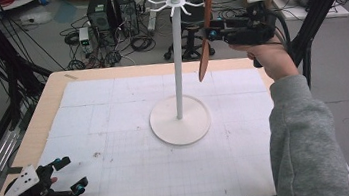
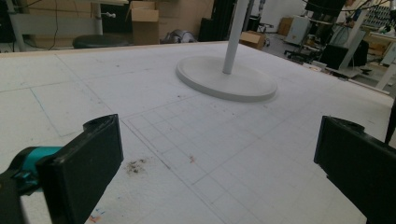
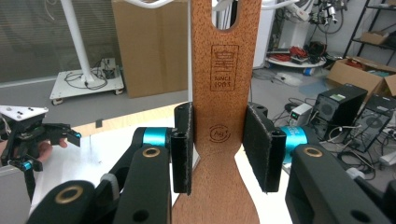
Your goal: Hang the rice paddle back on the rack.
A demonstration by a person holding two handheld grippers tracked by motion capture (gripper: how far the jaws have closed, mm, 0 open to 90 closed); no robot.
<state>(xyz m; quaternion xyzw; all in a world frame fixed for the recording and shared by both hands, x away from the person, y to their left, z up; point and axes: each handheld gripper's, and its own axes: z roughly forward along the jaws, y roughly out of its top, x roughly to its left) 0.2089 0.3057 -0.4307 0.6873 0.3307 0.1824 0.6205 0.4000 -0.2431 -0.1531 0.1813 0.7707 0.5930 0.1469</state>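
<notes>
A brown wooden spatula [image 1: 205,49] with a slot in its handle hangs upright in the air, blade end down. My right gripper [image 1: 211,34] is shut on its neck and points left, level with the top of the stand. In the right gripper view both pads press the spatula [image 3: 219,88] from either side, and white hooks [image 3: 150,3] show just behind its slotted top. The white hook stand [image 1: 177,67] rises from a round base [image 1: 166,129] at mid-table. My left gripper [image 1: 71,175] rests at the near left corner, open with nothing between its fingers [image 2: 88,158].
A white gridded mat [image 1: 114,115] covers the wooden table [image 1: 53,92]. Black frame posts [image 1: 319,4] stand at both sides. Computer towers [image 1: 111,10], cables and a chair sit on the floor beyond the far edge. The stand's base [image 2: 226,79] lies ahead of the left gripper.
</notes>
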